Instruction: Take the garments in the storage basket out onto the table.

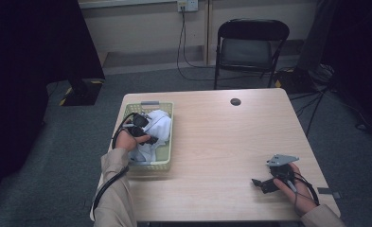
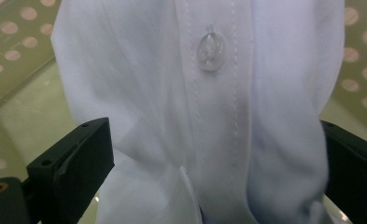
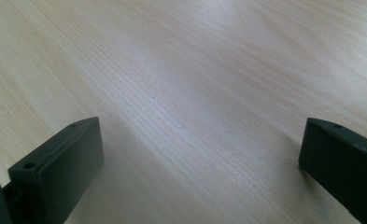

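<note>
A crumpled white shirt [image 1: 158,126] lies in a pale green plastic basket [image 1: 148,166] at the table's left side. My left gripper [image 1: 139,125] is down in the basket and stands open. In the left gripper view the shirt [image 2: 172,93] hangs between the spread jaws, its button placket and a clear button [image 2: 211,50] facing me. The left gripper [image 2: 209,172] has cloth across the whole gap, but the jaws are not pressed on it. My right gripper [image 1: 262,183] rests low over the bare wood at the front right. The right gripper [image 3: 204,158] is open with nothing between its jaws.
The light wooden table [image 1: 221,137] has a round cable hole [image 1: 235,101] near its far edge. A black folding chair [image 1: 250,47] stands behind the table. Cables [image 1: 316,99] trail on the grey floor to the right, and a dark curtain [image 1: 37,42] hangs at the left.
</note>
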